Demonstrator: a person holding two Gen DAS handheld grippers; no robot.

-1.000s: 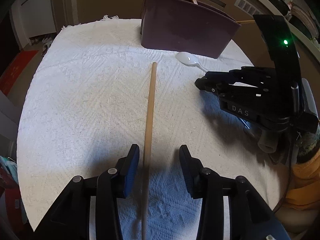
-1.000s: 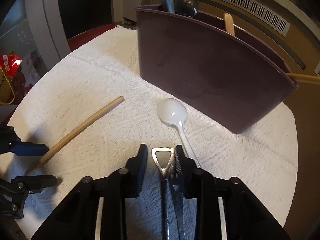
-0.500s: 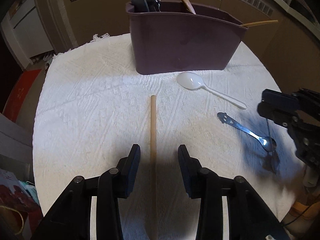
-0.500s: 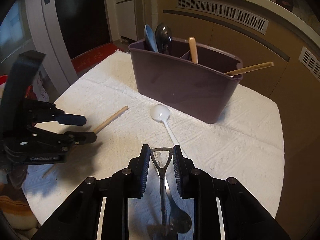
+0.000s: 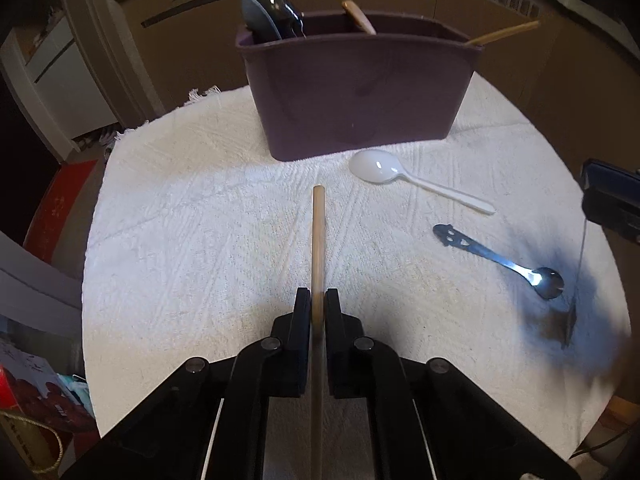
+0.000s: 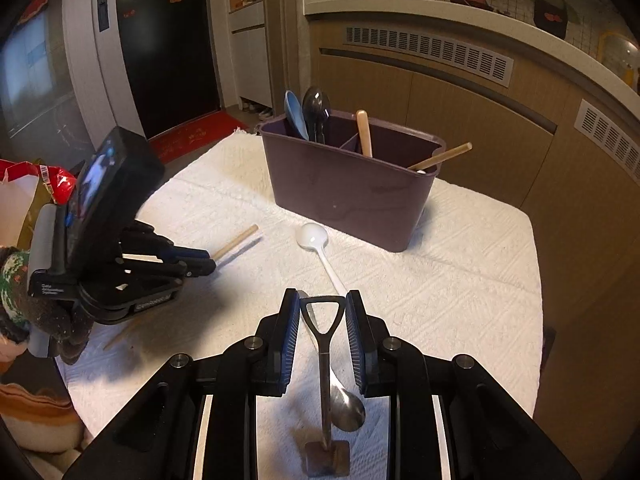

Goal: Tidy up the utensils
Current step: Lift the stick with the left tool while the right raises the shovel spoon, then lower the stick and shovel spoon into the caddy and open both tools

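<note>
Clamping our left gripper (image 5: 318,300) tight on the long wooden chopstick (image 5: 318,240) and our right gripper (image 6: 322,312) on the small steel shovel-handled utensil (image 6: 324,344), we face the purple divided plastic caddy (image 6: 348,188) holding dark spoons (image 6: 316,110) and wooden sticks (image 6: 440,158), no writing legible.

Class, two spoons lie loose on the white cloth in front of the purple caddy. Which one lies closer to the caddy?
The white plastic spoon: its bowl lies just in front of the purple caddy. The metal spoon, with its cut-out handle, lies farther out on the cloth.
</note>
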